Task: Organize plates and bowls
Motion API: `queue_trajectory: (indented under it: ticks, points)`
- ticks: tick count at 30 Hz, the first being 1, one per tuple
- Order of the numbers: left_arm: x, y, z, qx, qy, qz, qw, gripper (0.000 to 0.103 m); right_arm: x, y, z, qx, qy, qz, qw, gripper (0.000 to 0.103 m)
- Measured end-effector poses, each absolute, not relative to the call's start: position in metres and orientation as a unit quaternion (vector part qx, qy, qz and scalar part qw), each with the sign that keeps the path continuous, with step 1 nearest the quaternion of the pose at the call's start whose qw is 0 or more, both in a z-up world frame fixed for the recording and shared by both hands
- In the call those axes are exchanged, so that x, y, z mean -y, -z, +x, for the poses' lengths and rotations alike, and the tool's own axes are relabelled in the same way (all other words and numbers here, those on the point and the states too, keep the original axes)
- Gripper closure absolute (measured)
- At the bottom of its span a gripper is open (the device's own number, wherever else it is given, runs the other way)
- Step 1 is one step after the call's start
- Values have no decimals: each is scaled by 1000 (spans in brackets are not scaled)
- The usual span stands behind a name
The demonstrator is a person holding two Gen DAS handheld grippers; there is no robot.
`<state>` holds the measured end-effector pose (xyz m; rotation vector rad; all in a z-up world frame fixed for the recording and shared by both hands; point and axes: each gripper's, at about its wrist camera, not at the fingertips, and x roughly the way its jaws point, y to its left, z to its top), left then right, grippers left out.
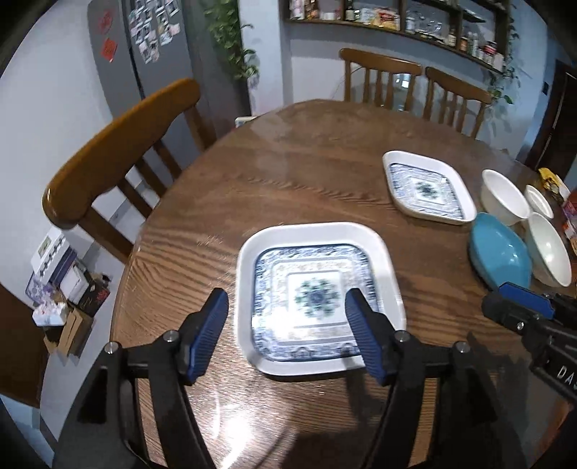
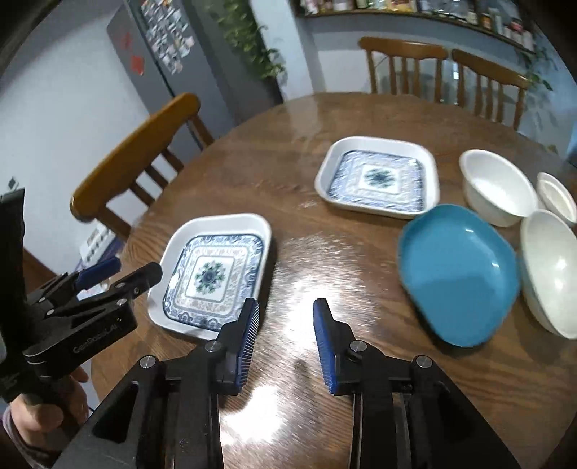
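Note:
A white square plate with a blue pattern [image 1: 311, 236] [image 2: 212, 267] lies flat on the round wooden table [image 1: 288, 173]. My left gripper [image 1: 288, 332] hovers over its near half, open, its pads clear of the rim. A second, matching square plate [image 1: 427, 187] [image 2: 377, 178] sits farther back. To the right are a blue dish [image 1: 499, 252] [image 2: 458, 270] and three white bowls [image 1: 503, 196] [image 2: 497, 187] [image 2: 557, 196] [image 2: 551, 267]. My right gripper [image 2: 286, 314] is open over bare wood between the near plate and the blue dish, with nothing between its fingers.
Wooden chairs stand at the left [image 1: 119, 151] and at the far side [image 1: 378, 72] of the table. A grey fridge [image 1: 144, 54] and a wall shelf of jars [image 1: 432, 29] are behind. Boxes [image 1: 68, 288] lie on the floor at left. Packets [image 1: 551, 180] sit at the table's right edge.

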<state>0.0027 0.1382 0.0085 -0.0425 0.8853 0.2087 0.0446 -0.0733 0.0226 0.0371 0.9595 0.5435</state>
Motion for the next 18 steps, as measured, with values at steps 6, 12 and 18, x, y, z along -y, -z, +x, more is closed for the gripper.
queue_trajectory:
  ticks: [6,12,18]
  points:
    - [-109,-17,6,-425,-74,-10,902,27,109,-27,42,-455,-228,47,860,71]
    - [-88,-23,19,-437,-47,-24,898,26,141,-31,46,-459,-203,66,863,71]
    - [-70,-52,48,-432,-11,-46,901,21,159,-59,64,-438,-198,58,875,68]
